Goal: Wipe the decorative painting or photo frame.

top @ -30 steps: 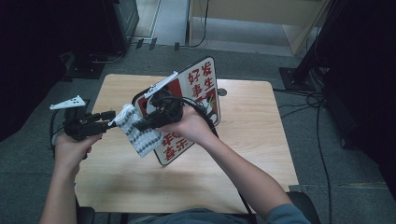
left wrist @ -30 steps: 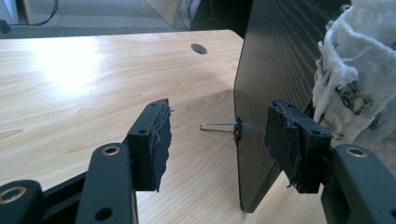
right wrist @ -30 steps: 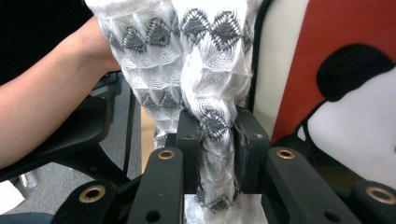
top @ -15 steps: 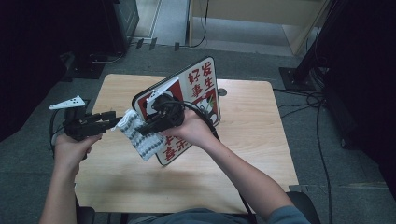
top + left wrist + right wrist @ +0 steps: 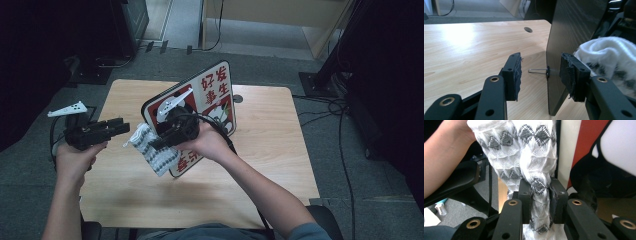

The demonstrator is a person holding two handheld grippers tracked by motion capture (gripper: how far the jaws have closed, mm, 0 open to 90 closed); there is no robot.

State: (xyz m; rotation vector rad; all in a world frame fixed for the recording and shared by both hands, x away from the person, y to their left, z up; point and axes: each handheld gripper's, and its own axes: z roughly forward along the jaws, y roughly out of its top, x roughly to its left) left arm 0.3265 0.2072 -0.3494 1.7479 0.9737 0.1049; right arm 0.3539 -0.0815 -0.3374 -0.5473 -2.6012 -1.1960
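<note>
Step in hand, as I read it: handing the cloth over / getting a second grip on it. Right tongs [image 5: 539, 202] are clenched on the white-and-grey patterned cloth [image 5: 534, 152], pinched into a narrow neck btw the pads; in the high view the cloth [image 5: 152, 150] hangs centre-left of frame, held up off the worktop [image 5: 280, 165]. Left tongs [image 5: 540, 72] stand part released; jaws have just been closing, w/ the edge of the dark board [image 5: 574, 27] btw them, pads not pressing it yet. Cloth bulges at the right of that view, beside the right pad.

The board [image 5: 220, 85] is a printed sign, propped upright mid-frame.

Next move probably calls for shifting the left tongs off the board edge and onto a free fold of cloth, then closing.

Containers: none in sight.
</note>
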